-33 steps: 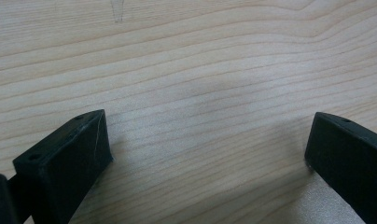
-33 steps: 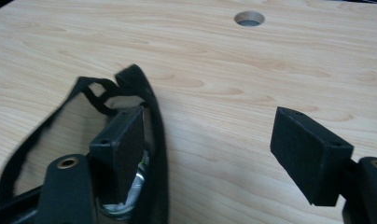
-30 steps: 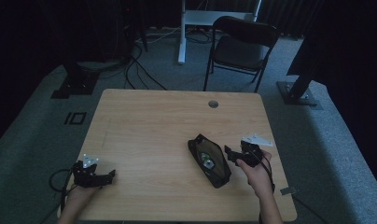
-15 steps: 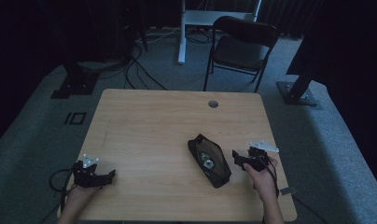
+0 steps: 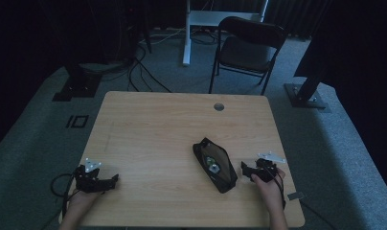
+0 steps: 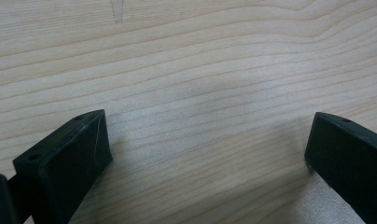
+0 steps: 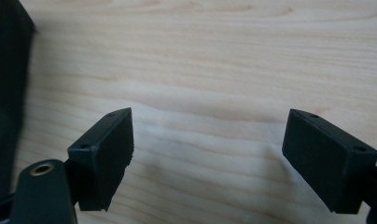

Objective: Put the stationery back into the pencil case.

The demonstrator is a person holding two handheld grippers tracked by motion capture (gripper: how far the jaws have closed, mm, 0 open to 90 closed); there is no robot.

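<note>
A black pouch (image 5: 215, 165) lies unzipped on the wooden table (image 5: 158, 129), right of centre, with small pale items inside it. My right gripper (image 5: 244, 169) rests low just right of the pouch, pointing at it. Its jaws have just been opening. In the right gripper view, the gripper (image 7: 210, 135) is open with bare wood between the jaws, and the pouch edge (image 7: 4, 112) sits at the far left. My left gripper (image 5: 115, 179) stays near the table's front left corner. In the left gripper view, this gripper (image 6: 207, 140) is open over bare wood.
A round cable hole (image 5: 219, 106) sits near the table's far edge. Behind the table stand a black folding chair (image 5: 249, 48) and a white desk leg (image 5: 186, 33). Cables (image 5: 139, 72) run across the grey floor at the back left. Dark stand bases (image 5: 304, 96) flank the table.
The right hand has drawn back from the pouch toward the near right and sunk closer to the tabletop. The left hand has kept still.
</note>
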